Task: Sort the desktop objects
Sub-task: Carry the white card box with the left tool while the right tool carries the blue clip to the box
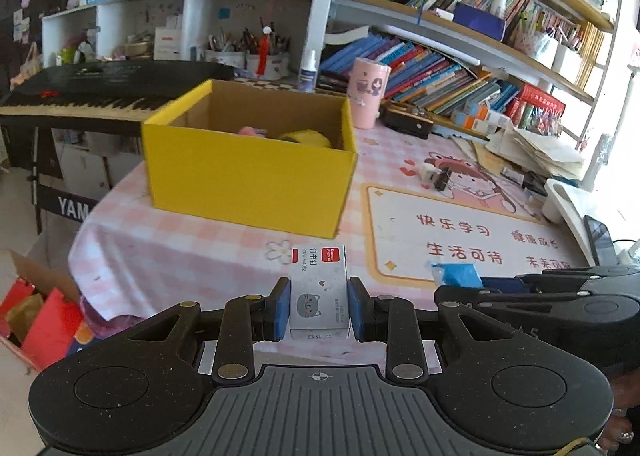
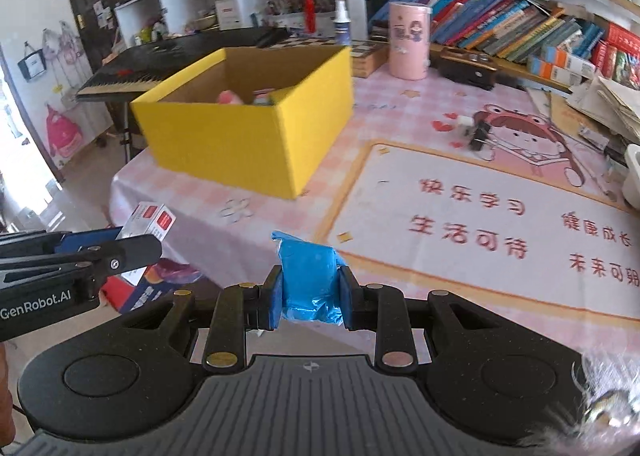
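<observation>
Your left gripper (image 1: 319,306) is clamped on a small white staple box (image 1: 319,288), the blue pads pressing its two long sides. The box sticks out ahead of the fingertips, long axis running straight forward along the fingers, its red-labelled end pointing away from you and its printed top face up. Gripping it across the narrow width probably keeps it from twisting and leaves the far end free to tip into a container.

Your right gripper (image 2: 308,292) is squeezed tight on a crumpled blue plastic packet (image 2: 308,276). It stands roughly upright between the pads, one ragged end poking above and ahead of the fingertips; beyond that its shape is too scrunched to give a clear axis. The soft wrap likely explains the hard pinch.

Both loads hang above the near edge of the pink checked tablecloth (image 1: 192,256). The yellow cardboard box (image 1: 248,180) sits ahead of both claws and a little to the left, open top up, with a pink item and a yellow item already inside. It looks like the sorting bin, so carrying both pieces toward it seems the step in hand.
</observation>
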`<state>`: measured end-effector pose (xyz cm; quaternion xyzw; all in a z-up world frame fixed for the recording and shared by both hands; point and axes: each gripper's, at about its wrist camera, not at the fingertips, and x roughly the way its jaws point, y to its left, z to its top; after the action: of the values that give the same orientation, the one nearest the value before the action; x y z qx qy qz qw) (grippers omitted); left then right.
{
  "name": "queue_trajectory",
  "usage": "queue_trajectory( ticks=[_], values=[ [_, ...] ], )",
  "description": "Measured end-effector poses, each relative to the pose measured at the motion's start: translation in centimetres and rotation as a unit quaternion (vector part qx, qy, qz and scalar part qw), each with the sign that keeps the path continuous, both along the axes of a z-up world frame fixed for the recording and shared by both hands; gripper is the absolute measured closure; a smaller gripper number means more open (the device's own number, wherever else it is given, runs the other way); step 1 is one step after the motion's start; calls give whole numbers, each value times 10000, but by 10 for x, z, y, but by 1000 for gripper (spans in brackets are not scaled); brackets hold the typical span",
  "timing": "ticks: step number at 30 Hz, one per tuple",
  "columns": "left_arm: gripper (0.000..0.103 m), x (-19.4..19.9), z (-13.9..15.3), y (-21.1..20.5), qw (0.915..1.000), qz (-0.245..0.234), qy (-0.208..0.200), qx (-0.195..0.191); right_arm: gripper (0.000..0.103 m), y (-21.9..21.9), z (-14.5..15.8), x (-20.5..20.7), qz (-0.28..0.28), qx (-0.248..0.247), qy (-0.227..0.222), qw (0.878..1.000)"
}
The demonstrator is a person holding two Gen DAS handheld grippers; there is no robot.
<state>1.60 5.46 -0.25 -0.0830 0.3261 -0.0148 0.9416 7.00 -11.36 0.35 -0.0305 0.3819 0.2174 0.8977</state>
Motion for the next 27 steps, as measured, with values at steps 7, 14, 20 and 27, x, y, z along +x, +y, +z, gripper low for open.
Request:
queue_trajectory(
  ticks=[7, 14, 20, 27],
  values=[
    [74, -16, 2, 23, 9999, 75, -62, -95, 77, 28, 3, -22, 220, 11, 28, 9998],
    [74, -24, 2, 40, 9994, 207, -143, -253, 78, 46, 7, -33, 396, -71, 44, 9992],
    [74, -29, 1, 51, 9991, 268, -157, -303, 78, 60, 8, -38, 560, -186, 16, 9983],
    [74, -32, 0, 65, 9988, 346, -170, -301, 78, 74, 7, -38, 654, -202, 2, 9977]
  ],
)
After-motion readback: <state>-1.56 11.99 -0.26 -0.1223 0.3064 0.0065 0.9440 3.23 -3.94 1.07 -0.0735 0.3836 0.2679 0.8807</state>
